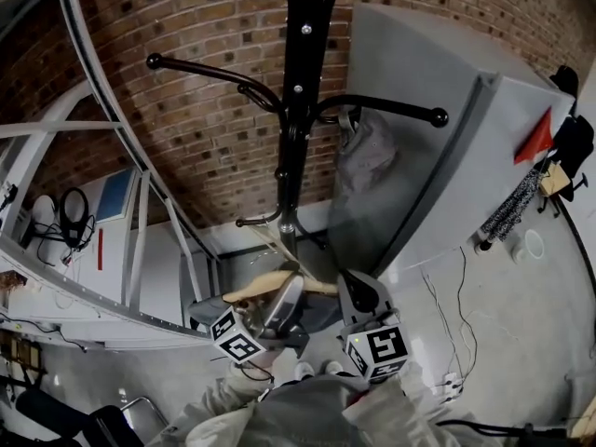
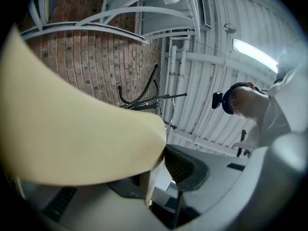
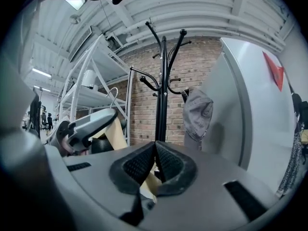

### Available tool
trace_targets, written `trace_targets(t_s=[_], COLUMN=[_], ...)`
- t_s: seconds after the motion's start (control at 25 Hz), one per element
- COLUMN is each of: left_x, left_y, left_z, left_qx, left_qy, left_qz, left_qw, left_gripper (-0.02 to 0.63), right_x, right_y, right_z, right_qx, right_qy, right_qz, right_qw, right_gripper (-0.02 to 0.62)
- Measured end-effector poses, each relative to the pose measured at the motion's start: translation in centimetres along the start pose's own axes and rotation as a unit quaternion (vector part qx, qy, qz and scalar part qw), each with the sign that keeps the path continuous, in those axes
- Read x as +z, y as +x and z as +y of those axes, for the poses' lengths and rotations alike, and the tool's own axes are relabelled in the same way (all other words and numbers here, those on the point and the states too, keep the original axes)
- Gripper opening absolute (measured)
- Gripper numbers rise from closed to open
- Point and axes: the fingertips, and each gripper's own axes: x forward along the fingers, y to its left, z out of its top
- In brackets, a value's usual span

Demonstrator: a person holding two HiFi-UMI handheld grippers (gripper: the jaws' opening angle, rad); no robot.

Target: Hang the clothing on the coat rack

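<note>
A beige garment (image 1: pixel 279 282) is stretched between both grippers, low in front of the black coat rack (image 1: pixel 300 110). My left gripper (image 1: pixel 284 301) is shut on it. In the left gripper view the cloth (image 2: pixel 72 124) fills the left half and hides one jaw, and it presses against the dark pad (image 2: pixel 185 165) of the other. My right gripper (image 3: pixel 155 150) has its pads closed together, with a fold of the beige garment (image 3: pixel 149 182) coming out beneath them. A grey garment (image 1: pixel 365 156) hangs from a right-hand hook of the rack (image 3: pixel 162 95).
A tall grey cabinet (image 1: pixel 447 138) stands close to the right of the rack, against the brick wall (image 1: pixel 205 110). White metal shelving (image 1: pixel 140 240) is on the left. Dark items hang at the far right (image 1: pixel 568 147). Cables lie on the floor (image 1: pixel 456 324).
</note>
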Motion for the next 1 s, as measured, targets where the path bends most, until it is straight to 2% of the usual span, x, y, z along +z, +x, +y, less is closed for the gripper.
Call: trace_targets(t_s=[0.32, 1.0], left_x=[-0.4, 2.8], left_y=[2.8, 8.9], left_z=[0.3, 0.7], left_qx=[-0.009, -0.024], left_qy=[0.007, 0.068], left_qz=[0.001, -0.006], left_qw=[0.9999, 0.9974], left_gripper=[0.114, 0.114], right_x=[1.2, 4.1], right_y=[-0.1, 0.8], right_z=[-2.2, -5.8], right_qx=[-0.009, -0.001], right_qy=[-0.005, -0.006], right_qz=[-0.016, -0.061], right_qw=[1.000, 0.998], right_gripper=[0.025, 0.025])
